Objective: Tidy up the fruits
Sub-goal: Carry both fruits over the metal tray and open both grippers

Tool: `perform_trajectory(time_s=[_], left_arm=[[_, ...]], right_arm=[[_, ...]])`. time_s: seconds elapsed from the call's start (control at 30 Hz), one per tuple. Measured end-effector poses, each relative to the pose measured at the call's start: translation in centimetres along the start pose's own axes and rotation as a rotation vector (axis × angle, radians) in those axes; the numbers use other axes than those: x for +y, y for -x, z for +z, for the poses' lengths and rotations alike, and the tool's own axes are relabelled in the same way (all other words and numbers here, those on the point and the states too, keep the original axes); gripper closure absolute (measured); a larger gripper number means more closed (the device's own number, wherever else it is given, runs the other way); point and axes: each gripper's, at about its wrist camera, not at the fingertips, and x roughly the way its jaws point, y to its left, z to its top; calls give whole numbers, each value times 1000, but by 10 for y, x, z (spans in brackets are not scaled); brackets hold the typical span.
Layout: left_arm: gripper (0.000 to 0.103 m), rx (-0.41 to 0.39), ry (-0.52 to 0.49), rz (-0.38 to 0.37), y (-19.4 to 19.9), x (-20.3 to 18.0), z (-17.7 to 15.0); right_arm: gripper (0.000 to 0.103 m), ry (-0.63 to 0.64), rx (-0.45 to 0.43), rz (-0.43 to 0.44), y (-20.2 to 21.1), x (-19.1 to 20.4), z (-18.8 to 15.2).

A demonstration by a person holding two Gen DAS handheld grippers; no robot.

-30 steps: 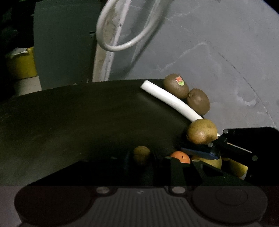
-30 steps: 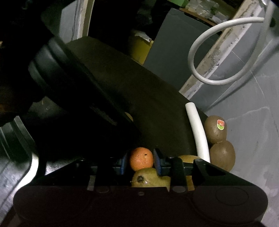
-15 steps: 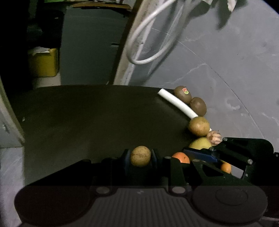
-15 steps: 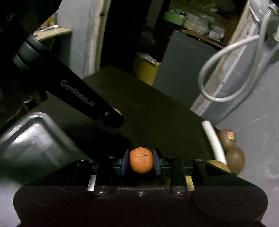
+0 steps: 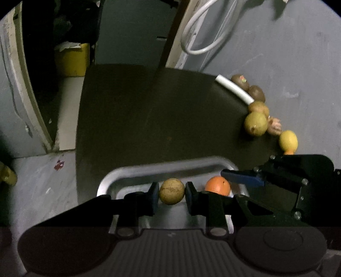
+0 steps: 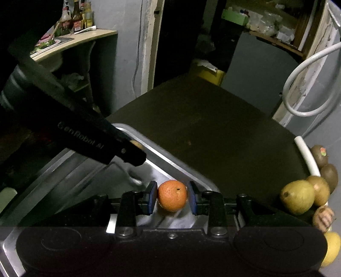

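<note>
Looking like a dim home kitchen or pantry: standing on a pale wooden wall shelf (image 6: 85, 37), glass bottles (image 6: 76, 16) and plates; lying loose on a dark tabletop (image 6: 202, 127), assorted fruit; hanging nearby, a looped white hose (image 6: 298, 89).

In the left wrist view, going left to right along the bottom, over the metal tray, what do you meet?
Metal tray rim → brown round fruit clamped in the left tool → orange clamped in the right tool, which reaches in from the right.

Tray (image 5: 162, 168) on table (image 5: 149, 119) front, fruits (image 5: 255, 123) along right edge beside tube (image 5: 234, 89)
</note>
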Motion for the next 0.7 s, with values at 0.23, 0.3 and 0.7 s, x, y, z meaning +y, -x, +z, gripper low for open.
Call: perform_trajectory(time_s=[0.23,0.3,0.7], left_arm=[[74,23,-15,60,0,3,-24],[74,26,-16,65,-3,2,-27],[62,10,-6,75,4,-3,-31]], right_arm=[[70,-38,-5,-20,0,9,-11],[70,-52,-9,-24,-1,8,-11],[58,-99,-42,-48,8,6,-15]])
